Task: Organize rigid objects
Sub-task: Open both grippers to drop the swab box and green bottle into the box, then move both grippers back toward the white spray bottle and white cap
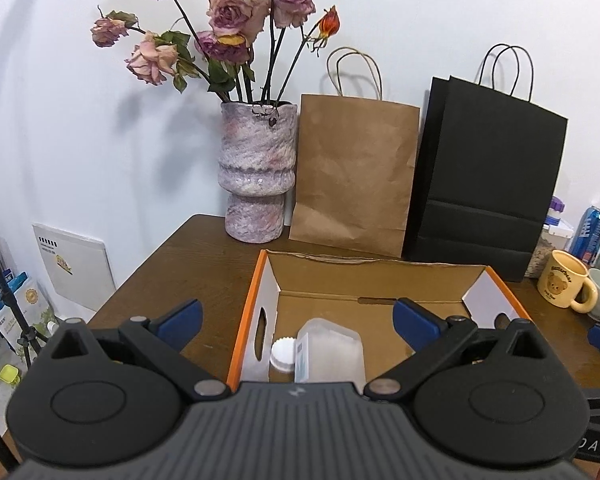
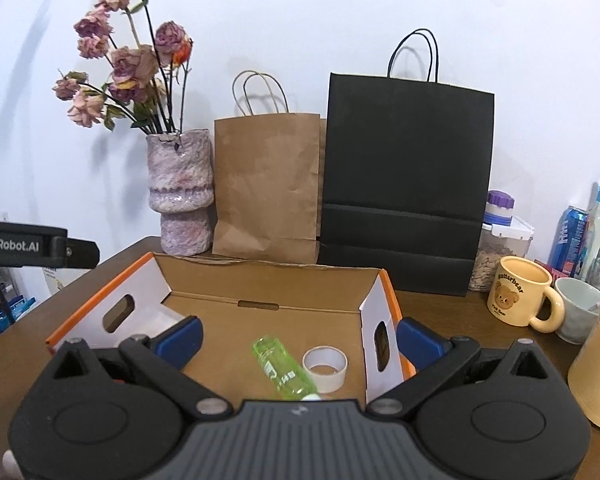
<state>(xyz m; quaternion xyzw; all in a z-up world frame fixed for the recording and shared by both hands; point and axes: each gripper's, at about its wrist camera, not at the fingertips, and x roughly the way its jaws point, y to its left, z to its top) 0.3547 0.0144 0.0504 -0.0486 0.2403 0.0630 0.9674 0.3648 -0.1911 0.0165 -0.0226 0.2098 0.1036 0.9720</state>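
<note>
My left gripper is wide open and holds nothing. My right gripper is wide open and empty too. Both hang over the box. A green bottle and tape ring lie inside it, near me.

bright, even indoor light | soft shadows on wall | fisheye bending, dark corners | sharp focus

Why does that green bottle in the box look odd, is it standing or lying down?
Lying down. The green bottle rests on its side on the cardboard box floor, beside the tape roll.
</note>
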